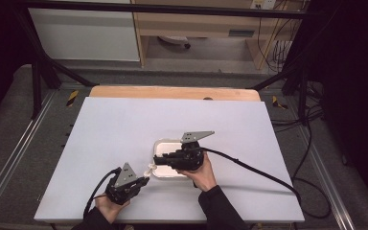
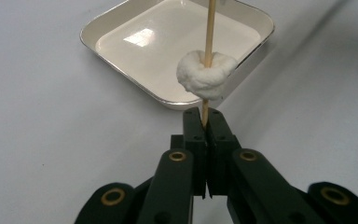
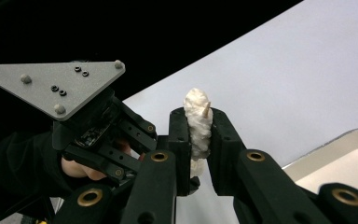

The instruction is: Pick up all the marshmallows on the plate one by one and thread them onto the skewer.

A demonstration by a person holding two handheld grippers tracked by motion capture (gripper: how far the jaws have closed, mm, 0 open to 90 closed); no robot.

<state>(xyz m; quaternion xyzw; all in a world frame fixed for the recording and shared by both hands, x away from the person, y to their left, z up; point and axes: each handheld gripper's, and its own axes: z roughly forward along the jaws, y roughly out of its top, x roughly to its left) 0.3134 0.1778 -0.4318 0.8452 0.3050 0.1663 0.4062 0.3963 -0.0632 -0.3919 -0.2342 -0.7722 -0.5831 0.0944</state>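
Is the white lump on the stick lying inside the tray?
No, the white lump sits threaded on the stick, held up above the tray by the left gripper.

Thin wooden skewer [image 2: 209, 32], soft matt white lump [image 2: 206, 74], glossy white tray [image 2: 121, 46] beside it, matt black plastic jaws.

No text, label, brand, number or sign can be read in these pictures. In the high view, a small pale label [image 1: 242, 33] sits on the wooden shelf unit [image 1: 196, 24] at the far side, but it is too small and blurred to read. Yellow and black striped markings [image 1: 72, 97] lie on the floor at the far left and far right corners of the surface [image 1: 124, 124]; they carry no letters.
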